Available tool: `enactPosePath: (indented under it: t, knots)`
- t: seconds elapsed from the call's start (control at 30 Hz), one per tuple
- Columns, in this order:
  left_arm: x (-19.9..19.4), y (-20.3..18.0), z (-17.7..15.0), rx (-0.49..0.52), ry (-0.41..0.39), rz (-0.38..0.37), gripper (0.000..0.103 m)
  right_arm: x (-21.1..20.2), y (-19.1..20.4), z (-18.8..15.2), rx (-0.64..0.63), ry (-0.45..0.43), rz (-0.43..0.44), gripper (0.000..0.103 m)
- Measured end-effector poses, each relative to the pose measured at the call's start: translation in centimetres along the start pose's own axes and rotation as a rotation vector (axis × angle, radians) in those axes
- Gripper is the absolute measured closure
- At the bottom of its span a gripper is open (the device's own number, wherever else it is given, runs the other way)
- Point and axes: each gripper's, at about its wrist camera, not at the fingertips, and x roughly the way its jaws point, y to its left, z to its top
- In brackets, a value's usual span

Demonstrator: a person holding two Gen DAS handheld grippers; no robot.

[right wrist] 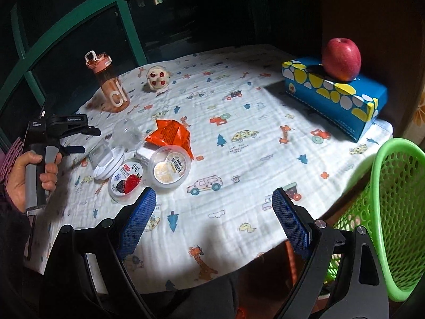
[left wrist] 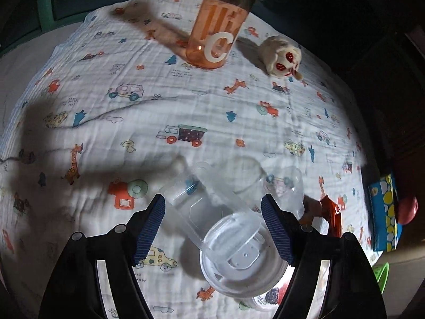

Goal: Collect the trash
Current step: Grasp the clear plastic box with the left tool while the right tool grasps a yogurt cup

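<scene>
Cloth [right wrist: 239,159], white and printed with cartoon cars and giraffes, fills the ground under both my tools. A green mesh plastic basket [right wrist: 393,212] stands just right of my right gripper [right wrist: 213,220], whose jaws hang wide with nothing between them. Ahead and left of it lie two round yogurt tubs [right wrist: 148,172] and a crumpled orange foil wrapper [right wrist: 172,133]. My left gripper [left wrist: 213,223] straddles a clear plastic cup with white lid [left wrist: 231,242]; jaws wide, and I cannot tell whether the pads touch it.
</scene>
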Motion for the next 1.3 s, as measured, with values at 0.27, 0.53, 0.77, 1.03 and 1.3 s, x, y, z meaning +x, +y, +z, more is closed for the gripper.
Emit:
enactPosePath:
  t: [0.27, 0.53, 0.77, 1.03, 1.3]
  knots:
    - [2.4, 0.7, 1.4, -0.111, 0.041, 0.028, 0.03, 1.6, 0.5, 0.2, -0.013, 0.029, 0.016, 0.015]
    - [1.7, 1.0, 0.7, -0.142, 0.025, 0.03, 0.026, 2.9, 1.1, 0.6, -0.026, 0.046, 0.029, 0.015]
    - [0.1, 0.6, 0.9, -0.105, -0.009, 0.031, 0.023, 3.7, 1.5, 0.6, -0.03, 0.059, 0.047, 0.015]
    - [2.0, 1.5, 0.7, -0.173, 0.044, 0.038, 0.022, 4.3, 1.9, 0.6, -0.034, 0.066, 0.063, 0.015]
    - [3.3, 1.3, 0.5, -0.214, 0.067, 0.04, 0.027, 5.4, 2.4, 0.6, -0.044, 0.084, 0.07, 0.015]
